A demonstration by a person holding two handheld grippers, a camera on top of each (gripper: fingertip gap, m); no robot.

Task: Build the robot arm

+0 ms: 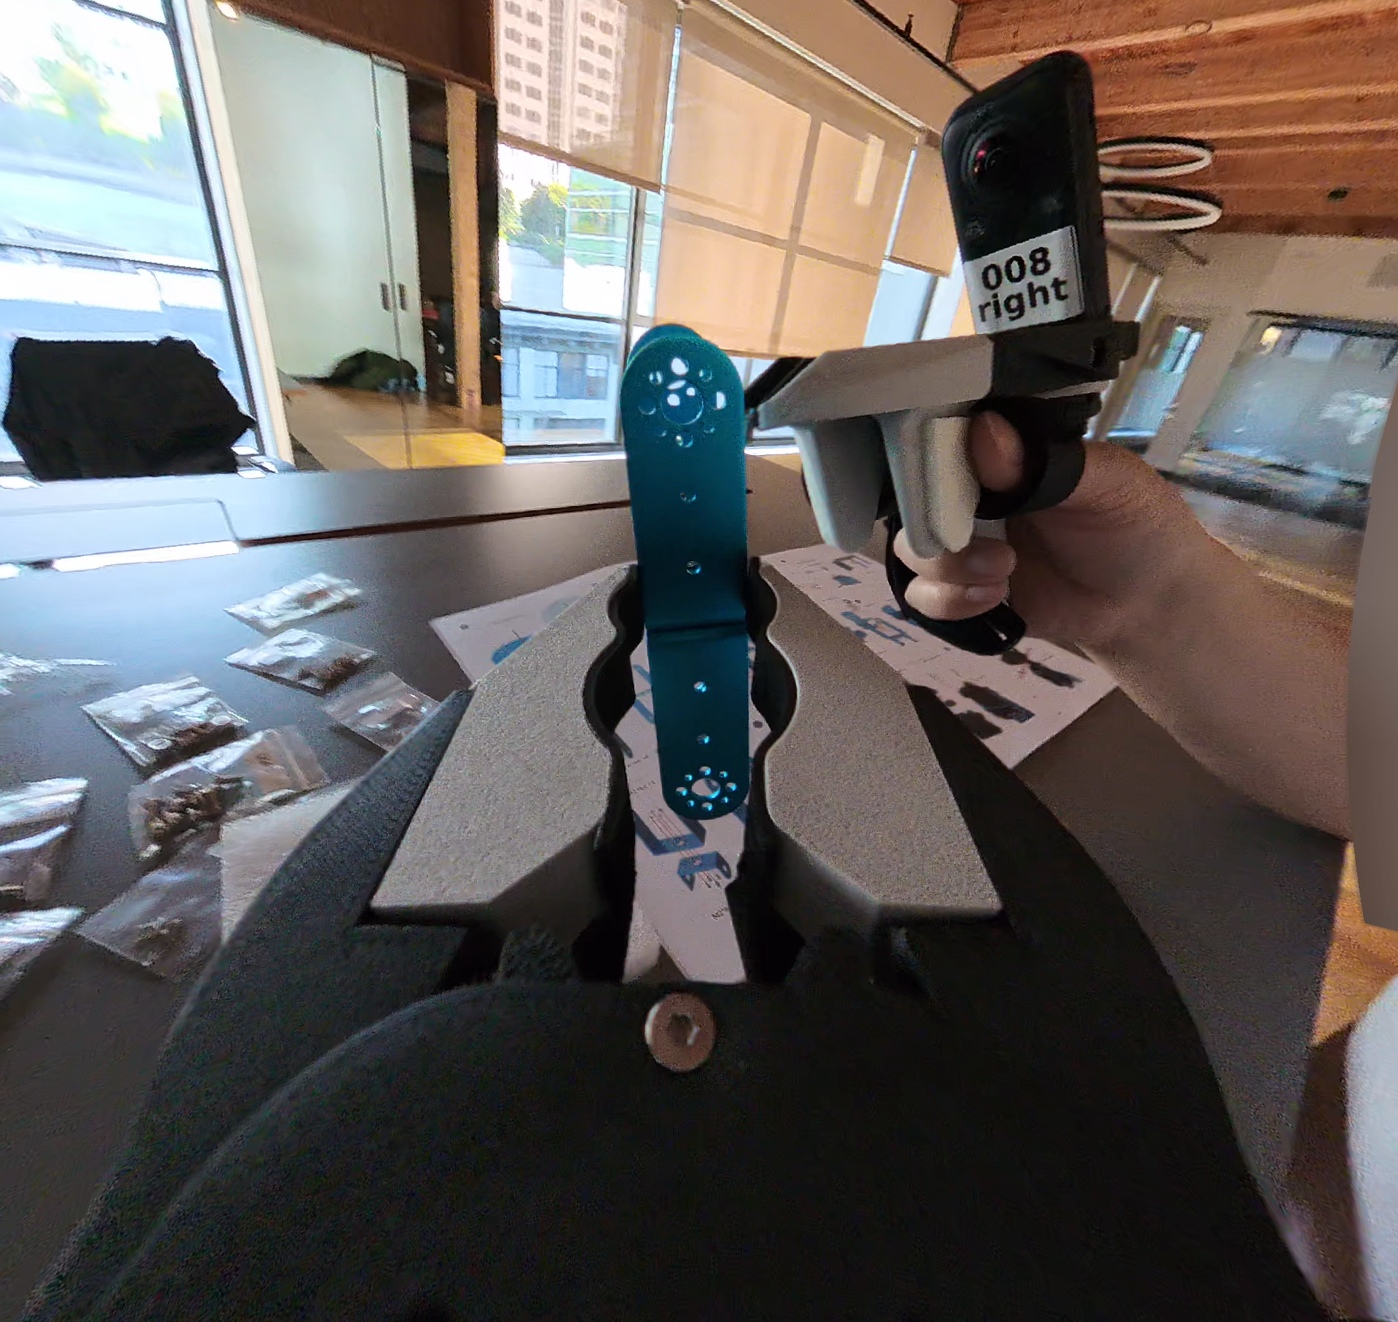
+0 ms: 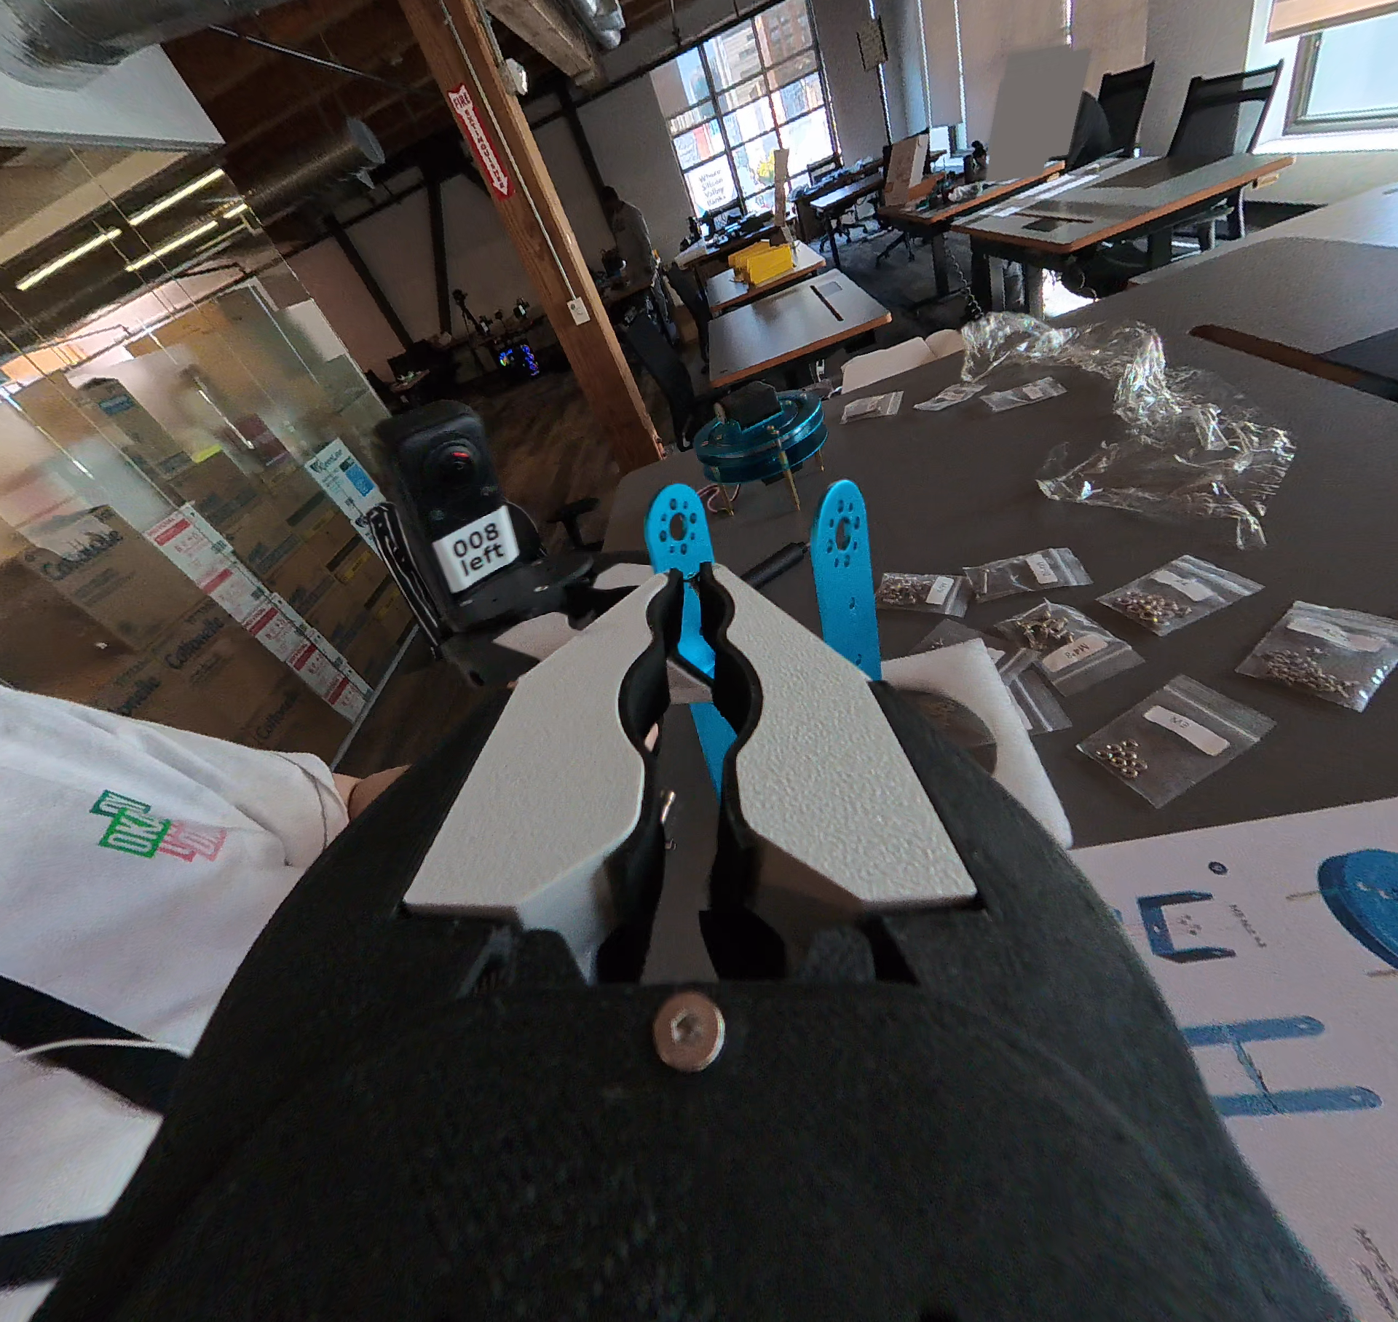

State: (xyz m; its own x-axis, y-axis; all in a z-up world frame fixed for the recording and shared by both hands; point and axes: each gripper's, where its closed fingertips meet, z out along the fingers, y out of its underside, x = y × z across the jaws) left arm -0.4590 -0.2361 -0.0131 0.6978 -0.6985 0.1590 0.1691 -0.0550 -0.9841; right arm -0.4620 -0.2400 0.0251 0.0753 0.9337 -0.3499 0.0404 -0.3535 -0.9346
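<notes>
Blue U-shaped bracket (image 1: 685, 454) held in the air between two tools, above the tabletop (image 2: 945, 499)

The left tool (image 1: 692, 582) is clamped on the bracket near its bend; the right tool (image 2: 687, 576) appears to be pinched on one upright arm. The right wrist view alone shows both arms, a round blue assembly (image 2: 760, 431) already built beyond them, and screw bags (image 2: 1176, 749) seemingly unopened. The left wrist view alone shows the hand (image 1: 1059, 567) on the right tool and the printed sheet (image 1: 945, 650)

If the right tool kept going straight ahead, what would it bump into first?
The right tool is pinching the blue bracket. Beyond that, the round blue stand on the table seems next, though depth is unclear.
</notes>
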